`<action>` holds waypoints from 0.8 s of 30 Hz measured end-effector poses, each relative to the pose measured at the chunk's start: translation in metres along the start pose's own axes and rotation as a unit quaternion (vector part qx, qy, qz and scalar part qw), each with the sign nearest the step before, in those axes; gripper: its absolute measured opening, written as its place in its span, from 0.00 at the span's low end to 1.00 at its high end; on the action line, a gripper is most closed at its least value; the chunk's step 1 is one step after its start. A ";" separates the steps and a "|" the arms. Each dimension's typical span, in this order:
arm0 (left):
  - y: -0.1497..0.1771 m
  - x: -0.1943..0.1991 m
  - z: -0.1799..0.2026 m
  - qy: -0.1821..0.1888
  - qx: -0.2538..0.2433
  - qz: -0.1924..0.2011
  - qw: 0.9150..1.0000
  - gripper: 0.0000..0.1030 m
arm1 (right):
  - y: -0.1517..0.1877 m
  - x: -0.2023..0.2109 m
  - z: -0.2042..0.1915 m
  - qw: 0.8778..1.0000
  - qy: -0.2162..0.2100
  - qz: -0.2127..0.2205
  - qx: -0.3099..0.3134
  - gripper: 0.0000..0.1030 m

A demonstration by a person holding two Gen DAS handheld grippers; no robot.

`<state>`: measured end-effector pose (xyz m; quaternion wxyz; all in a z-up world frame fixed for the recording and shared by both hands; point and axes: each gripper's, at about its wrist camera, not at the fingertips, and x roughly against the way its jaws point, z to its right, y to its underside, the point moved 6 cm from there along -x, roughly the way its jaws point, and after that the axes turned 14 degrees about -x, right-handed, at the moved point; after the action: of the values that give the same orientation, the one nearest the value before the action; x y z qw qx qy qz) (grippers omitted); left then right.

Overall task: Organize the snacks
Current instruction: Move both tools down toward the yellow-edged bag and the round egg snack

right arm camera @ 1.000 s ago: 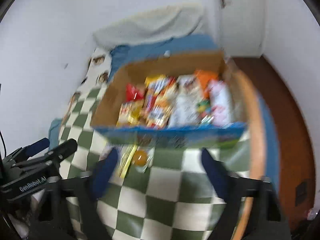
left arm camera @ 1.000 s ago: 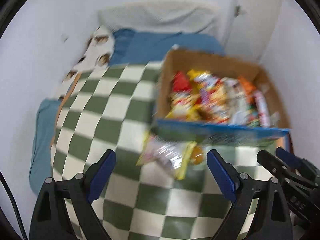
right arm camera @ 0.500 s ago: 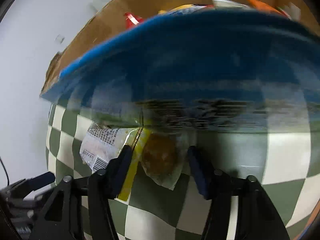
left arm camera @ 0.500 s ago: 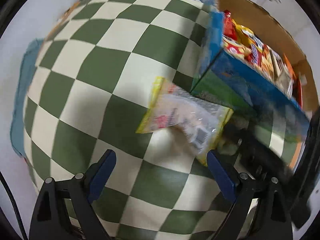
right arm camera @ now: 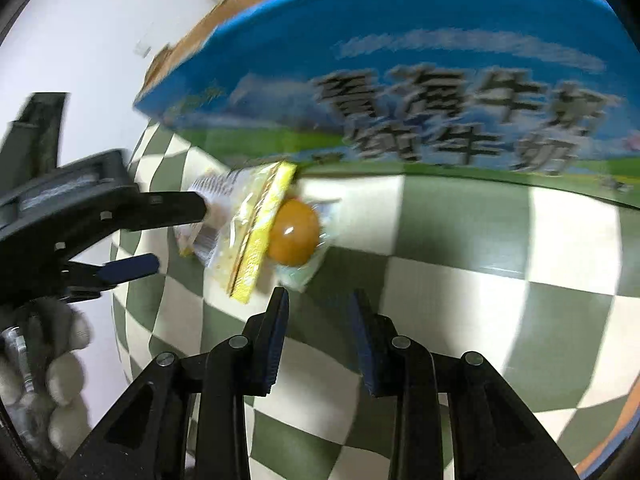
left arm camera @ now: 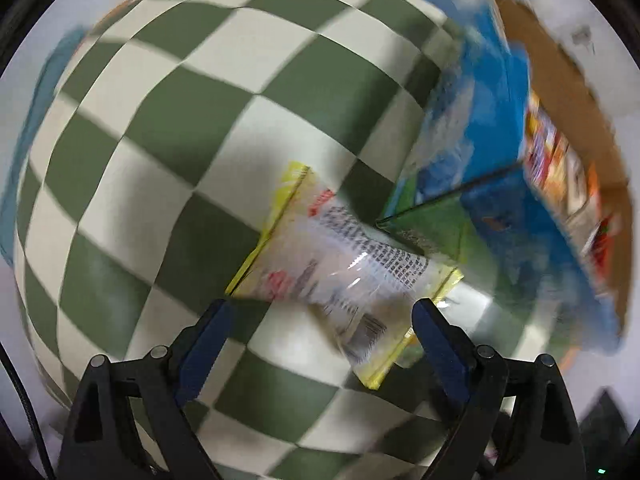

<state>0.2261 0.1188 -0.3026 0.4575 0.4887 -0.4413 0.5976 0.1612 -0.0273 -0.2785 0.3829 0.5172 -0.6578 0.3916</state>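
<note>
Snacks still outside the box are your business here: a yellow-edged clear packet lies flat on the green-and-white checked cloth, just in front of the blue cardboard box, and a small clear pouch with an orange ball inside lies touching its edge. Other snacks already sit in the box, though they are blurred. Your left gripper is spread wide with empty jaws, low over the packet, one finger at each side of its near end. Your right gripper is parted only a little, holding nothing, its tips just short of the orange pouch. You look to be at the reaching step, picking up the loose items. Next, the left needs to settle lower so its fingers bracket the packet before you squeeze; the film looks slippery and thin, so take an edge or fold. The right should ease forward until the pouch sits between its fingers.
</note>
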 end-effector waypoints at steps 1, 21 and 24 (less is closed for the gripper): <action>0.002 -0.005 0.003 -0.020 -0.024 -0.005 1.000 0.89 | -0.001 0.003 0.004 1.000 0.005 0.005 -0.006 0.35; 0.043 0.027 -0.070 0.015 0.030 -0.012 0.999 0.90 | -0.042 -0.044 -0.046 0.998 0.050 0.023 0.018 0.58; 0.038 0.023 -0.060 0.034 0.042 -0.017 0.998 0.90 | -0.035 -0.054 -0.056 0.995 0.087 0.017 0.055 0.41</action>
<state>0.1755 0.1727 -0.2905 0.4610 0.4942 -0.3918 0.6243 0.2098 0.0384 -0.3011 0.4026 0.4899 -0.6083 0.4773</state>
